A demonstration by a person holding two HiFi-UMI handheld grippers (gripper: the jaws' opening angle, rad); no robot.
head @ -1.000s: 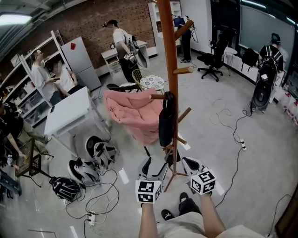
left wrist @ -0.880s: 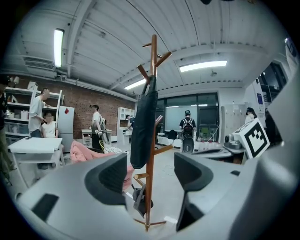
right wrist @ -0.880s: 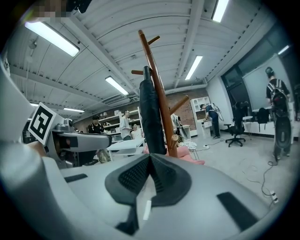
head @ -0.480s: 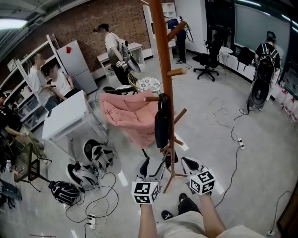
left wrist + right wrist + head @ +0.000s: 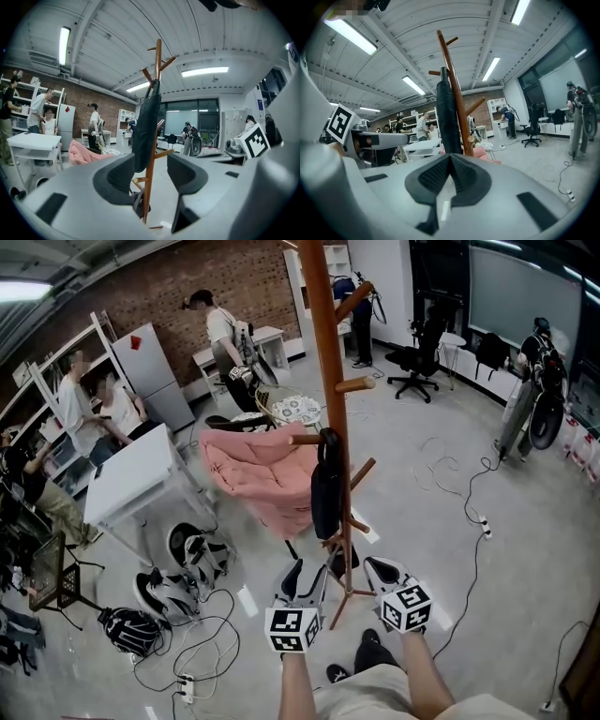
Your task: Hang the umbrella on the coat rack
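A dark folded umbrella (image 5: pixel 326 488) hangs upright from a peg of the tall wooden coat rack (image 5: pixel 323 352), free of both grippers. My left gripper (image 5: pixel 309 579) is low in front of the rack's foot. Its jaws are open and have just been closing, with nothing between them. In the left gripper view the umbrella (image 5: pixel 145 124) and the rack (image 5: pixel 158 61) show beyond the gap between the jaws. My right gripper (image 5: pixel 380 570) is beside it, shut and empty. Its pads (image 5: pixel 450 174) meet below the umbrella (image 5: pixel 447 117) and the rack (image 5: pixel 452 79).
A pink cushioned chair (image 5: pixel 262 470) stands just behind the rack and a white table (image 5: pixel 136 474) to the left. Helmets and bags (image 5: pixel 173 582) and cables (image 5: pixel 202 643) lie on the floor at left. Several people stand around the room's edges. An office chair (image 5: pixel 417 357) is at the back right.
The left gripper's jaws have drawn closer together. Both hands have stayed where they were. People at the back and at the right edge have shifted.
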